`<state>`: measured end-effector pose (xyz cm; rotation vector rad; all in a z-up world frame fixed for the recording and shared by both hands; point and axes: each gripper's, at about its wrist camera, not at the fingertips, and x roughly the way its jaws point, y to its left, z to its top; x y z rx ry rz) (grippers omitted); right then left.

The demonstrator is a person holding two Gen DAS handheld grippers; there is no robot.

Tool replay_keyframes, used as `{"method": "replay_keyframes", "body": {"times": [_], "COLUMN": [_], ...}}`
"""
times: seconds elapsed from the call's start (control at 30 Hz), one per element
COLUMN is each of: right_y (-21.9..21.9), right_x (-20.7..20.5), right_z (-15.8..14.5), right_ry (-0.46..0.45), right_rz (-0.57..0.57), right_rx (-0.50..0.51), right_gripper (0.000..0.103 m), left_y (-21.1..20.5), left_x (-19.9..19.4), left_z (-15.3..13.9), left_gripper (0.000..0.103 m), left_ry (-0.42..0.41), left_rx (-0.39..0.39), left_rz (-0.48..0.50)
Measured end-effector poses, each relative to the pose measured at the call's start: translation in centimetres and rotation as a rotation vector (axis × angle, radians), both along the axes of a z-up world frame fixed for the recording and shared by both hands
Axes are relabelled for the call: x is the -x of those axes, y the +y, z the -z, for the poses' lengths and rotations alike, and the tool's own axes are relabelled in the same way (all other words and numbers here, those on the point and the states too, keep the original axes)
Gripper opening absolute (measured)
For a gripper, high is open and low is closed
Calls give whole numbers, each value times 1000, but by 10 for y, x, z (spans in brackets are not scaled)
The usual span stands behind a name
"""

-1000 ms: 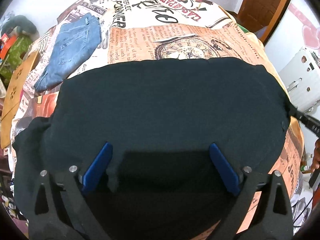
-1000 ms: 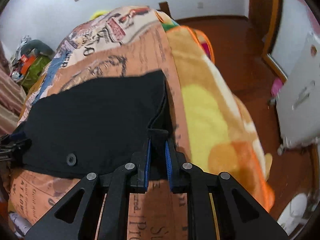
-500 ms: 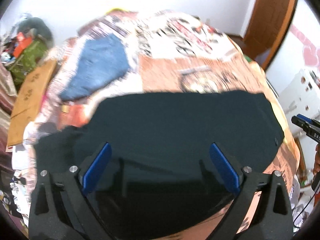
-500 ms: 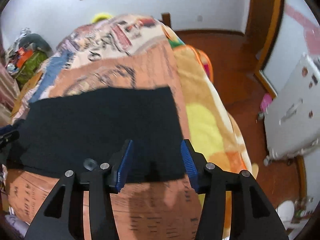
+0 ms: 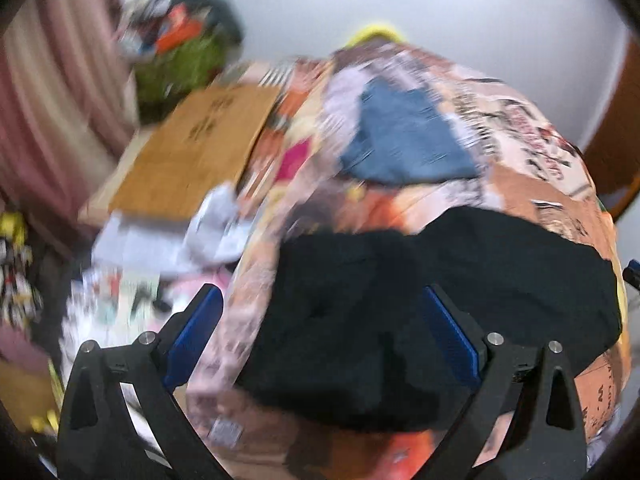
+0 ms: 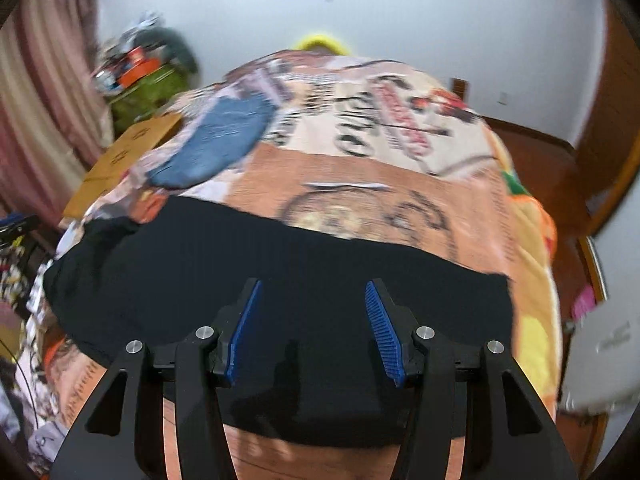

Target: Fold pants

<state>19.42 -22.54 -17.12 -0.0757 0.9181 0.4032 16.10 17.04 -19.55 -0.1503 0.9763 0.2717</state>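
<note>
Black pants (image 5: 420, 304) lie flat across the near part of a bed with a newspaper-print blanket (image 5: 532, 152); they also show in the right wrist view (image 6: 280, 272). My left gripper (image 5: 320, 320) is open and empty above the pants' left end. My right gripper (image 6: 310, 308) is open and empty above the pants' right half. Both views are blurred by motion.
Folded blue jeans (image 5: 404, 140) lie further back on the bed, also in the right wrist view (image 6: 216, 144). A cardboard box (image 5: 192, 156) and clutter on the floor (image 5: 132, 264) are left of the bed. A wooden floor (image 6: 540, 168) and a white cabinet (image 6: 600, 344) are right.
My right gripper let go of the pants' edge, opened and swung left over them. My left gripper stayed open, pulled back and turned left toward the bed's left edge.
</note>
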Motion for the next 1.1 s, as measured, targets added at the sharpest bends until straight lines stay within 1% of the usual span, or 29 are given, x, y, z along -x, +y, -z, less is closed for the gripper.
{"method": "replay_keyframes", "body": {"times": [0.07, 0.13, 0.17, 0.23, 0.27, 0.3, 0.33, 0.37, 0.43, 0.53, 0.6, 0.63, 0.67, 0.7, 0.77, 0.8, 0.87, 0.93, 1.07, 1.1], "right_y": [21, 40, 46, 60, 68, 73, 78, 81, 87, 91, 89, 87, 85, 83, 80, 79, 78, 77, 77, 77], "right_x": [-1, -1, 0, 2, 3, 3, 4, 5, 7, 9, 12, 12, 12, 11, 10, 9, 9, 9, 10, 10], "right_z": [4, 9, 11, 16, 19, 23, 27, 29, 35, 47, 53, 52, 52, 52, 54, 54, 55, 55, 55, 55], "right_ry": [0, 1, 2, 7, 13, 21, 29, 35, 52, 85, 83, 79, 82, 88, 106, 113, 120, 122, 119, 118], "right_rz": [-45, -89, -105, -139, -154, -168, -180, -188, -200, -210, -208, -203, -195, -188, -182, -179, -177, -178, -181, -182], "right_rx": [21, 49, 59, 76, 83, 89, 94, 100, 107, 115, 104, 95, 91, 82, 57, 45, 30, 24, 25, 26], "right_gripper": [49, 49, 49, 49, 49, 49, 49, 49, 49, 49, 49, 51, 55, 57, 58, 58, 58, 58, 58, 58], "left_y": [22, 32, 37, 41, 41, 39, 37, 34, 27, 23, 26, 27, 27, 28, 26, 25, 22, 19, 3, 0], "left_x": [12, 21, 26, 32, 33, 33, 32, 31, 26, 25, 25, 25, 27, 27, 27, 27, 29, 28, 29, 30], "left_z": [19, 34, 45, 59, 69, 74, 80, 85, 92, 95, 95, 95, 94, 93, 88, 86, 78, 65, 22, 16], "left_gripper": [100, 100, 100, 100, 100, 99, 95, 88, 81, 81, 74, 65, 57, 55, 39, 34, 28, 26, 25, 25], "left_ry": [40, 61, 74, 88, 100, 107, 114, 121, 131, 124, 115, 111, 111, 110, 98, 96, 75, 41, -82, -103], "left_rx": [80, 153, 214, 301, 363, 399, 436, 468, 529, 565, 584, 583, 576, 570, 538, 516, 463, 398, 179, 135], "left_rz": [-56, -88, -109, -116, -111, -108, -106, -101, -82, -82, -88, -91, -93, -95, -91, -87, -79, -72, -29, -17]}}
